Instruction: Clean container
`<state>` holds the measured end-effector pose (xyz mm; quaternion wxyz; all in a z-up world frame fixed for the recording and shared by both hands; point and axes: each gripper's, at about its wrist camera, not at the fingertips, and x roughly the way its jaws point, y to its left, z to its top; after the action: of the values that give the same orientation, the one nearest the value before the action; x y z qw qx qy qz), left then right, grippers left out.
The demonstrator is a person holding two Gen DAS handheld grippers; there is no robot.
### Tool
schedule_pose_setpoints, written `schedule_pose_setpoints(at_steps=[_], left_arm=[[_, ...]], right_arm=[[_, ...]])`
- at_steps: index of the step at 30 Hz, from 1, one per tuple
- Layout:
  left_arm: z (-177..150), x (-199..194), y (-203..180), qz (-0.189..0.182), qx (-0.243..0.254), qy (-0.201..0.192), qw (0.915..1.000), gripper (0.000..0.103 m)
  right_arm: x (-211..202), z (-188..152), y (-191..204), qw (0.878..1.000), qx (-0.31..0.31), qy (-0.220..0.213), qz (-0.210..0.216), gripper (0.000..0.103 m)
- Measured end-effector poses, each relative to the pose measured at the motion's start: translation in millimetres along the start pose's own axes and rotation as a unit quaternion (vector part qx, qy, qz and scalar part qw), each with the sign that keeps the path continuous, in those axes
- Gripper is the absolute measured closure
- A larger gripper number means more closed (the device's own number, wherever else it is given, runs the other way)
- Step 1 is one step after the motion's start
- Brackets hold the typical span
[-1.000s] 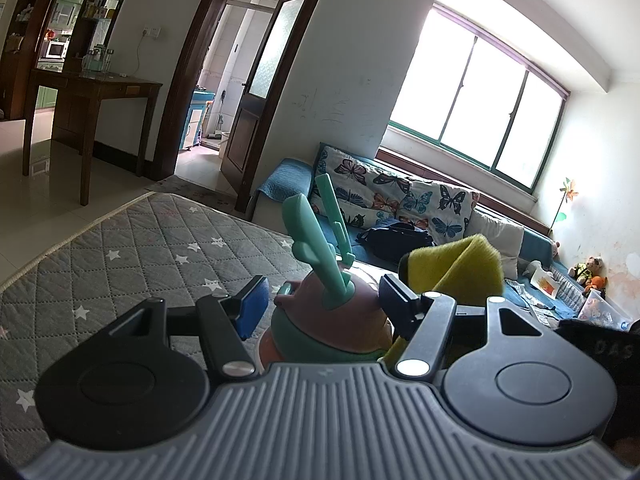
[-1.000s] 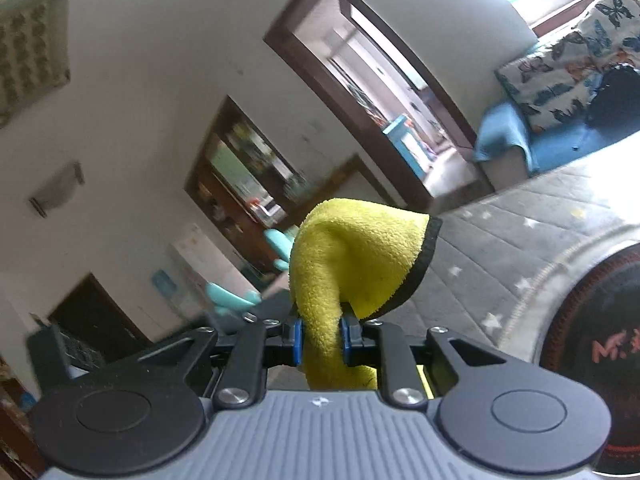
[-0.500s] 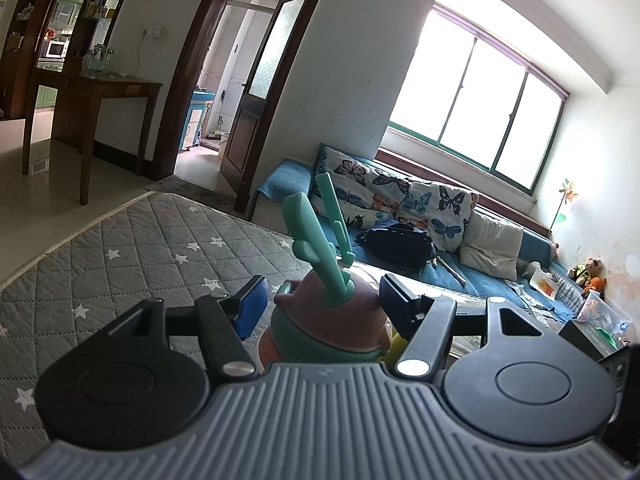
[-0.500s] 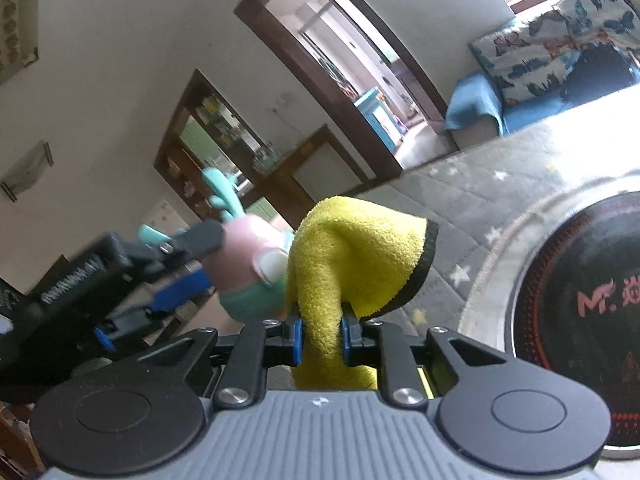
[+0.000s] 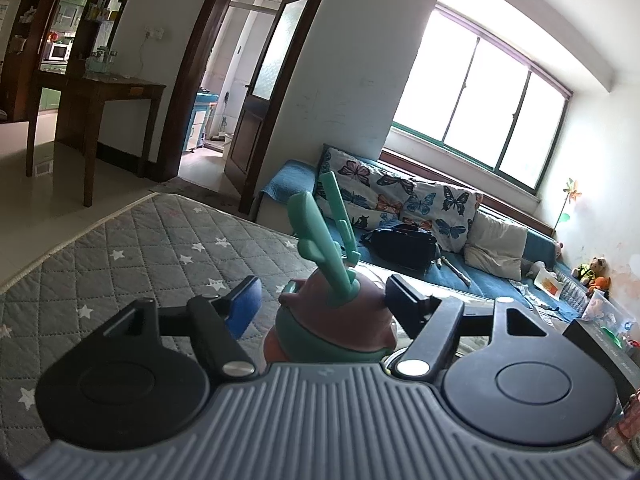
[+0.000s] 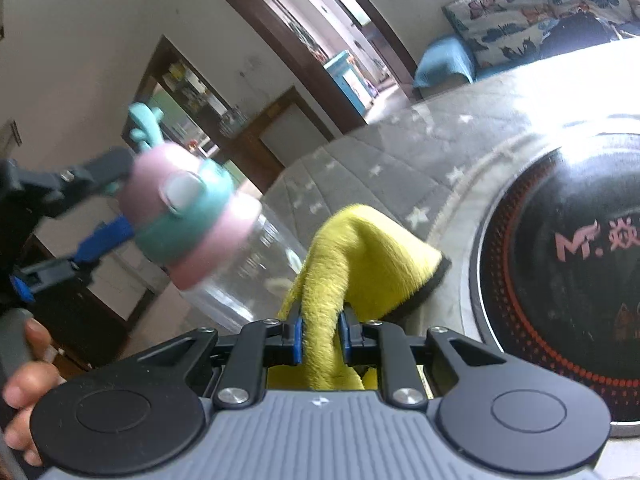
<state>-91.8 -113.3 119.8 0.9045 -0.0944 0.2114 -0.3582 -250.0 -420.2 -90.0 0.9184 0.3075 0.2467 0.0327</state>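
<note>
A clear bottle [image 6: 240, 280] with a pink and teal lid [image 5: 336, 324] and teal antlers [image 5: 320, 232] is the container. My left gripper [image 5: 320, 304] is shut on its lid and holds it up, tilted; this gripper also shows in the right wrist view [image 6: 88, 216]. My right gripper [image 6: 320, 332] is shut on a yellow cloth [image 6: 360, 256], which sits just right of the bottle's clear body. Whether cloth and bottle touch I cannot tell.
A grey quilted star-pattern mat [image 5: 140, 248] covers the surface below. A round black induction cooker [image 6: 568, 272] lies to the right. A sofa with butterfly cushions [image 5: 400, 196] and a dark bag [image 5: 404, 244] stands beyond.
My right gripper with the cloth has swung down and left toward the bottle. The cloth has dropped out of the left wrist view. The bottle now fills more of the right wrist view.
</note>
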Motion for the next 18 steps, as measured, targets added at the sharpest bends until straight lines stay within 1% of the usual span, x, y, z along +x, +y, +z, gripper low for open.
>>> schedule_pose_setpoints(at_steps=[4, 7, 12, 18], left_arm=[[0, 1, 1, -0.002, -0.001, -0.001, 1.0000, 0.031], [0, 2, 2, -0.003, -0.003, 0.000, 1.0000, 0.031], [2, 5, 3, -0.004, -0.003, -0.001, 1.0000, 0.031], [3, 6, 6, -0.005, -0.002, -0.001, 1.0000, 0.031]], right_arm=[[4, -3, -7, 1.000, 0.009, 0.010, -0.015, 0.086], [2, -2, -11, 1.000, 0.027, 0.008, -0.009, 0.086], [-12, 13, -12, 0.998, 0.060, -0.020, 0.023, 0.086], [-30, 42, 2, 0.993, 0.074, -0.057, 0.069, 0.086]])
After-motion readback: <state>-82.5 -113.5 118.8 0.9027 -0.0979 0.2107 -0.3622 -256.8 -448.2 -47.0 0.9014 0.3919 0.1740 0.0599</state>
